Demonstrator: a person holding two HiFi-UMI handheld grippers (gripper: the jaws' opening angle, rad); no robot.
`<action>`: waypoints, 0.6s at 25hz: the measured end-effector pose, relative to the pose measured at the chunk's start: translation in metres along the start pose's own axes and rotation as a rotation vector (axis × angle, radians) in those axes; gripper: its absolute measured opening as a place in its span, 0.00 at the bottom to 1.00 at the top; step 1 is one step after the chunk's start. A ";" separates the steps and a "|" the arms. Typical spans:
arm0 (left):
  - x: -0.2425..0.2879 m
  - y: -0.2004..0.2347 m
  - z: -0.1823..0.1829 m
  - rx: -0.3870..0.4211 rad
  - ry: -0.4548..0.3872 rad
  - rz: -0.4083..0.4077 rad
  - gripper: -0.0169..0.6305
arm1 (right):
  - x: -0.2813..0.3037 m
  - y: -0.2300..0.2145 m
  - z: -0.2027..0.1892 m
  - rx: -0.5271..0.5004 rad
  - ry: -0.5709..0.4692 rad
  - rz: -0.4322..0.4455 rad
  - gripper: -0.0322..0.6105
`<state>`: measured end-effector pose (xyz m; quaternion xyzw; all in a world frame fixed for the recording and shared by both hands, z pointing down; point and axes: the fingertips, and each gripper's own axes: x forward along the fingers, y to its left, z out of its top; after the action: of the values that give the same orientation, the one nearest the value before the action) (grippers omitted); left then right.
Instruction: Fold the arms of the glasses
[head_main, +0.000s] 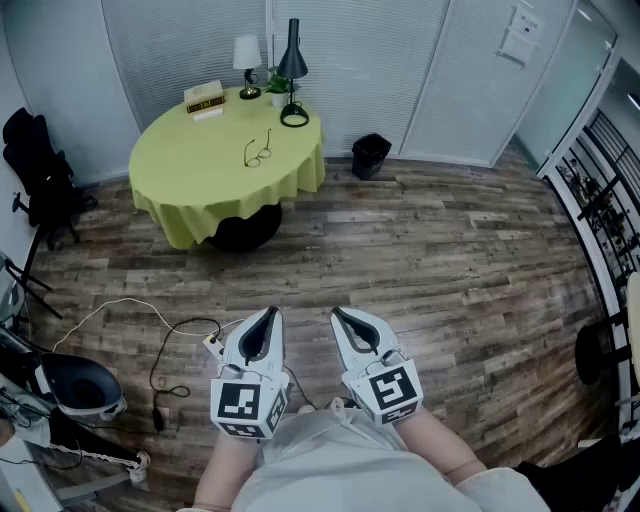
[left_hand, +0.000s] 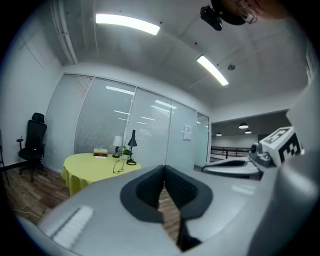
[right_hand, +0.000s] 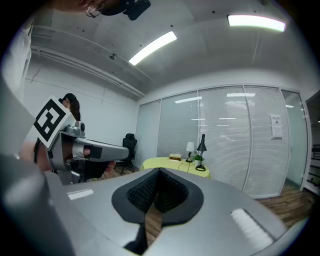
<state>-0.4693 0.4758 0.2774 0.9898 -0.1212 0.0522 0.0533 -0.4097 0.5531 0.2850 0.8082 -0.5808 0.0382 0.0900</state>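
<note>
Glasses (head_main: 257, 152): thin dark wire frame with rounded lenses, lying flat on the yellow-green cloth of the round table (head_main: 180, 195). They sit towards the table's middle, just in front of the black desk lamp (head_main: 292, 72) and well apart from the stacked books (head_main: 205, 98) and the small white-shaded lamp (head_main: 247, 66). From this distance the arms appear to be spread open, though the frame is too small for me to confirm.

Left gripper (head_main: 270, 316): jaws closed pad to pad, nothing between them. Right gripper (head_main: 341, 318): likewise closed and empty. I hold both side by side, roughly level, low over the wooden floor (head_main: 430, 250) and well short of the table. Neither touches the glasses.
</note>
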 end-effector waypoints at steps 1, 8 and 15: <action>-0.001 0.001 -0.001 -0.001 0.003 0.000 0.04 | 0.000 0.002 -0.004 0.004 0.001 0.007 0.05; -0.009 0.011 -0.009 -0.018 0.018 0.012 0.04 | 0.004 0.018 -0.012 0.016 0.003 0.042 0.05; -0.018 0.028 -0.024 -0.075 0.034 0.027 0.04 | 0.017 0.048 -0.018 0.020 0.020 0.143 0.05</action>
<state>-0.4963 0.4556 0.3018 0.9844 -0.1356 0.0652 0.0916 -0.4492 0.5260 0.3105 0.7649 -0.6358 0.0586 0.0846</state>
